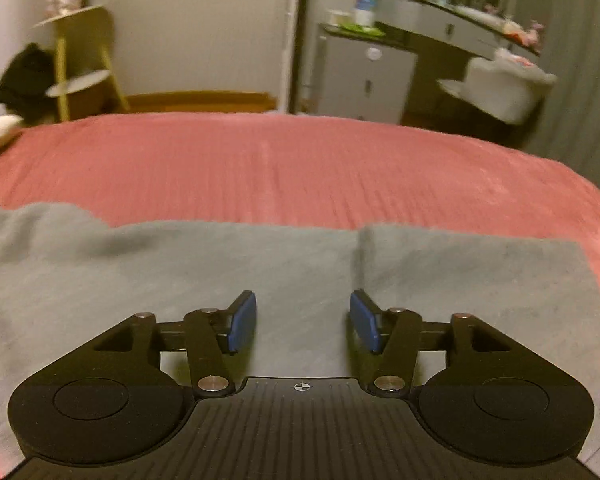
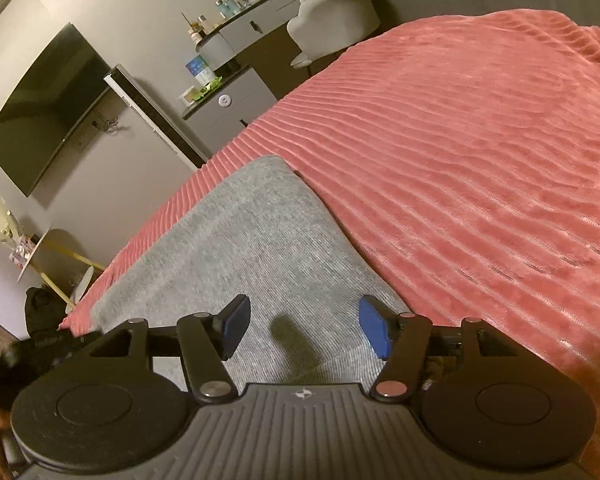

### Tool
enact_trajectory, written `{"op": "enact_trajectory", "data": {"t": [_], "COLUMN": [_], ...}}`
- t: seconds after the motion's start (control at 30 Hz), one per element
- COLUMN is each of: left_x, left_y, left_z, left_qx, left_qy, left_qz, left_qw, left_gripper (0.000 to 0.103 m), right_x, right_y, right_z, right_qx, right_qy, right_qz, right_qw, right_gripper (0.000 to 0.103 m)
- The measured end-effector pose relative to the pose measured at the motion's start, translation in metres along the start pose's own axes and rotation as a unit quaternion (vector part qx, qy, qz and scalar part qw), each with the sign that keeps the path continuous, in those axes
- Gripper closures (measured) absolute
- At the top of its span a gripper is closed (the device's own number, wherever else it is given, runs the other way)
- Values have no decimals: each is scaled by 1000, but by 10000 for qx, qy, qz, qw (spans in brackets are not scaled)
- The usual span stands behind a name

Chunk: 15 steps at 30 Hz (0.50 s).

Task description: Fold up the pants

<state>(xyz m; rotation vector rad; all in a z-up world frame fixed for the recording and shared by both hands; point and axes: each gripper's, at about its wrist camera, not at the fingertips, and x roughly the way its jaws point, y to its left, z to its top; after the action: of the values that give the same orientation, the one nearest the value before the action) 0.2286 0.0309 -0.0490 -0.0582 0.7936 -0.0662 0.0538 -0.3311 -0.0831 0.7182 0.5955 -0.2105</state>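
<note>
Grey pants point(image 1: 220, 264) lie flat on a pink ribbed bedspread point(image 1: 280, 168). In the left wrist view they span the frame, with a fold edge or seam right of centre. My left gripper point(image 1: 302, 322) hovers over them, open and empty, blue pads apart. In the right wrist view the pants point(image 2: 240, 240) run away from me toward the bed's far edge, on the bedspread point(image 2: 480, 160). My right gripper point(image 2: 304, 330) is open and empty above the near end of the cloth, near its right edge.
Past the bed's far edge stand a grey dresser point(image 1: 364, 76), a vanity desk with bottles point(image 1: 452, 20), a white chair point(image 1: 504, 88) and a yellow side table point(image 1: 80, 60). A wall television point(image 2: 48, 108) shows in the right wrist view.
</note>
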Motion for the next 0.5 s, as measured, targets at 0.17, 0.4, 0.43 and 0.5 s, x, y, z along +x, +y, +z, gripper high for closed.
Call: {"op": "enact_trajectory", "data": {"t": [0.17,0.4,0.43,0.5], "left_x": [-40,-43,-39,-40], "left_y": [15,18,14,3], "left_z": [-24,-69,-73,-75], "left_qx": [9,-926,-786,-127], "left_qy": [-45,970,1097,1010], "left_qz": [-223,-1409,-1294,-1000], "left_qw": [9997,9809,9824,9898], "left_gripper": [23,33,39,45], "right_x": [0,0,-1,-3], "right_y": [5,12,12,12], "right_z": [0,-1,-1,-1], "right_qx": [-110,-295,-304,-282], "right_qy": [21,68,67,58], "right_qz": [-70,-170,-187,-199], "right_qw": [9999,9994,9993,9994], "right_gripper": [41,35,35,34]}}
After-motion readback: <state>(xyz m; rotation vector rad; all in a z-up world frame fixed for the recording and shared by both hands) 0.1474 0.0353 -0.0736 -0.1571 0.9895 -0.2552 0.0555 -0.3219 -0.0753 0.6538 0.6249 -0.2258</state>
